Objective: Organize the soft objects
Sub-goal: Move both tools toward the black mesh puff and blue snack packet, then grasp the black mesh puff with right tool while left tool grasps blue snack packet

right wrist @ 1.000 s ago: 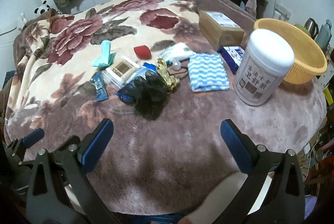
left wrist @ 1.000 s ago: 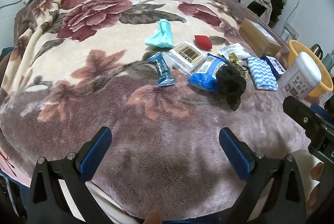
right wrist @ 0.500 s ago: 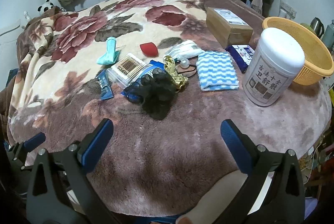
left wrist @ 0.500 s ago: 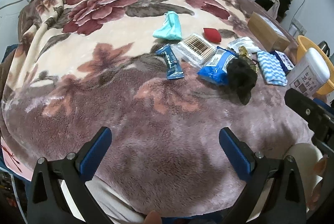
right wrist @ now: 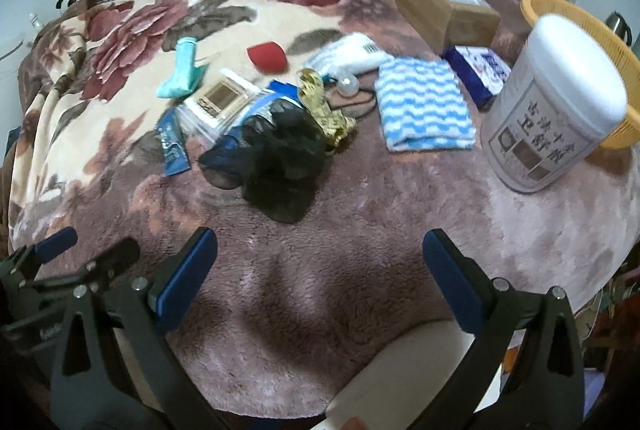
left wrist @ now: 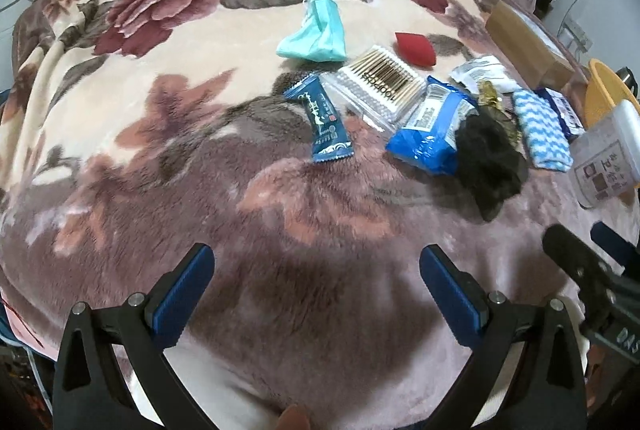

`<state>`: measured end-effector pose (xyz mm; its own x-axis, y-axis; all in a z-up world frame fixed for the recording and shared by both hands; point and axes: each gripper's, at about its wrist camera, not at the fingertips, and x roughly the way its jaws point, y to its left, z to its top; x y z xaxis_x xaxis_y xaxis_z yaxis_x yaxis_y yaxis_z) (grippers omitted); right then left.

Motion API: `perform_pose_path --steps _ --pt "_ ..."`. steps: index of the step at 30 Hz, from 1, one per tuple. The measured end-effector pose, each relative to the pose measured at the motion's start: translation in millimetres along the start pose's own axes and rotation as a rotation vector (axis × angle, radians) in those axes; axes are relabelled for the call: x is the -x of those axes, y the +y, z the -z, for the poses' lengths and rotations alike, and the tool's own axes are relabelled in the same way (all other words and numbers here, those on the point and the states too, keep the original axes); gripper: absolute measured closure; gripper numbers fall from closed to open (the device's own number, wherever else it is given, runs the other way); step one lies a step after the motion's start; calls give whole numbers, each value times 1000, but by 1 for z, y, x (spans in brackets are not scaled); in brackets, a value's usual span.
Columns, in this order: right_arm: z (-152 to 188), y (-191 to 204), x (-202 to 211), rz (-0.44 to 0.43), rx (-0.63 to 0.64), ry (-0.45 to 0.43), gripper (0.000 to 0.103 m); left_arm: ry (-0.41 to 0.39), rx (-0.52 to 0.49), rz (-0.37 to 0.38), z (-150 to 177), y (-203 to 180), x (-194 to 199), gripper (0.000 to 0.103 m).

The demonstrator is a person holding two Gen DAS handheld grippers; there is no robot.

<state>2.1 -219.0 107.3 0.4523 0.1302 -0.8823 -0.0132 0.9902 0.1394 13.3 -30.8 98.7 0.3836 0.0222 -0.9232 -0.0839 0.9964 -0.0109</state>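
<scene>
Soft items lie in a cluster on a floral fleece blanket (left wrist: 168, 133): a black mesh puff (left wrist: 490, 159) (right wrist: 282, 165), a blue-and-white striped cloth (left wrist: 540, 127) (right wrist: 424, 109), a teal face mask (left wrist: 316, 33) (right wrist: 182, 71), a red sponge (left wrist: 414, 47) (right wrist: 267, 57) and a white rolled cloth (right wrist: 352, 53). My left gripper (left wrist: 316, 290) is open and empty above the near blanket. My right gripper (right wrist: 320, 274) is open and empty, just short of the puff.
Among them lie a blue snack bag (left wrist: 430, 127), a dark sachet (left wrist: 324, 121), a cotton swab box (left wrist: 380, 85), gold foil (right wrist: 324, 105) and a small blue box (right wrist: 478, 67). A white canister (right wrist: 556, 101), orange basket (right wrist: 624, 49) and cardboard box (right wrist: 444, 9) stand right.
Both grippers have moved forward over the blanket toward the cluster, which looks larger and closer. Both stay open.
</scene>
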Motion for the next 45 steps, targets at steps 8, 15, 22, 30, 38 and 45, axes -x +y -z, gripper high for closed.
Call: perform_pose_path --steps 8,15,22,30,38,45 --pt "-10 -1 -16 1 11 31 0 25 26 13 -19 1 -24 0" --pt "-16 -3 -19 -8 3 20 0 19 43 6 -24 8 -29 0" --pt "-21 2 -22 -26 6 24 0 -2 49 1 -26 15 -26 1" --pt "-40 22 -34 -81 29 30 0 1 57 2 -31 23 -29 1" --pt "-46 24 -73 -112 -22 111 45 17 102 17 -36 38 -43 4" --pt "-37 12 -57 -138 -30 71 83 -3 144 27 -59 44 -54 4"
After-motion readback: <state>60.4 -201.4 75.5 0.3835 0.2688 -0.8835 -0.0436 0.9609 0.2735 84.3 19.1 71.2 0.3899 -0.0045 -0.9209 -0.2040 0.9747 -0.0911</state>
